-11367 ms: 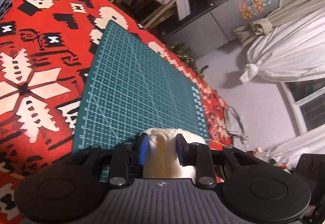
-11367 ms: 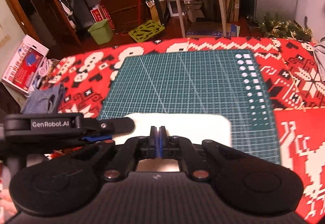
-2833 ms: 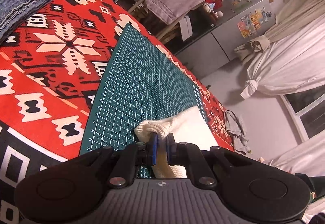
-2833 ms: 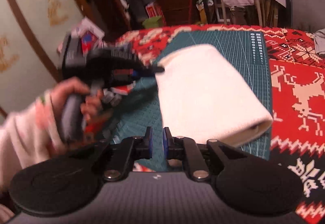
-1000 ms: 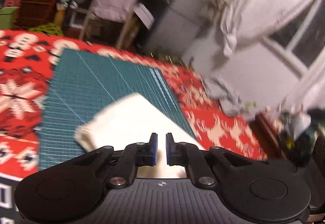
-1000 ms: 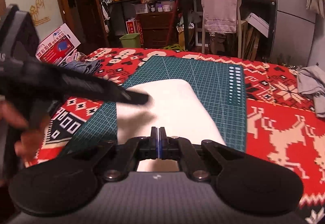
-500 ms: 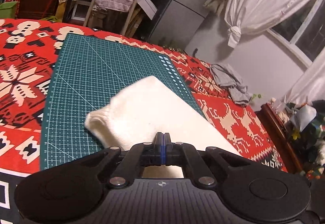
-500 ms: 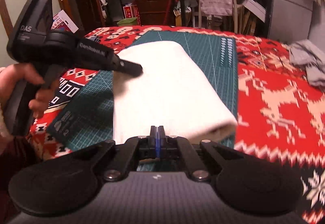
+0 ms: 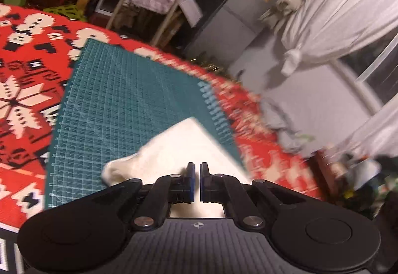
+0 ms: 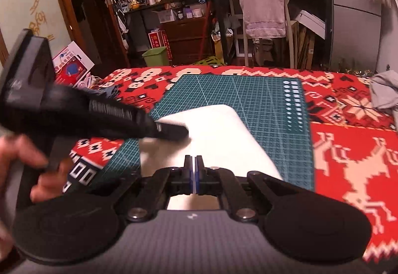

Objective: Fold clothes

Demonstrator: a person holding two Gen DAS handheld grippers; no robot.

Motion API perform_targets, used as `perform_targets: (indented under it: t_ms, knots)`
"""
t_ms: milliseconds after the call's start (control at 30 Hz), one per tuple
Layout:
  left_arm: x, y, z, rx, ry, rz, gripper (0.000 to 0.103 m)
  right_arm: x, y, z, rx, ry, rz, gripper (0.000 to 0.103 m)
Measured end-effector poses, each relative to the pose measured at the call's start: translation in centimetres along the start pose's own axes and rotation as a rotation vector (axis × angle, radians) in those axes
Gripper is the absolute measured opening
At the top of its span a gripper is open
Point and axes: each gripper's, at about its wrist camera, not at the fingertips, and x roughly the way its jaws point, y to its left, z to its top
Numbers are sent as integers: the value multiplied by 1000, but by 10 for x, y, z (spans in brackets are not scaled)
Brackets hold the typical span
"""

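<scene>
On the green mat (image 10: 261,100): white cloth (image 10: 219,134) folded.
Left gripper (image 9: 196,180) slightly parted, holding nothing; right gripper (image 10: 193,174) clenched, apparently empty, probably patting it flat.

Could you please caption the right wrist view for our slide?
Shut right gripper over folded white garment on green cutting mat; left gripper alongside.

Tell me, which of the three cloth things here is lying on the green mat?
The white folded garment, right in front of both pairs of fingers. The grey cloth lies crumpled on the red blanket at the far right, and the pinkish towel hangs over a chair.
</scene>
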Motion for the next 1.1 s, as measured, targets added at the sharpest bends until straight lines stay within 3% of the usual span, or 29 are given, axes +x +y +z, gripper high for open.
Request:
perform_targets:
  t_ms: [167,433,600,800,967,1100]
  knots:
    - [-6,26,-7,-141,-41,-8,3,13,-1,-9,4,12,0,1]
    - [-21,30,-8,-156,-60,-7,2,-7,-9,-16,42,33,9,2]
    - [-22,22,-2,-156,-58,-100,2,-13,-10,-20,60,43,24,3]
    - [-8,41,0,-179,-56,-11,2,-16,-11,-27,74,48,26,2]
    - [-24,42,-2,-206,-85,-17,2,-31,-14,-29,98,35,28,3]
    - [-25,30,10,-191,-92,-78,2,-34,-18,-16,81,-17,-12,3]
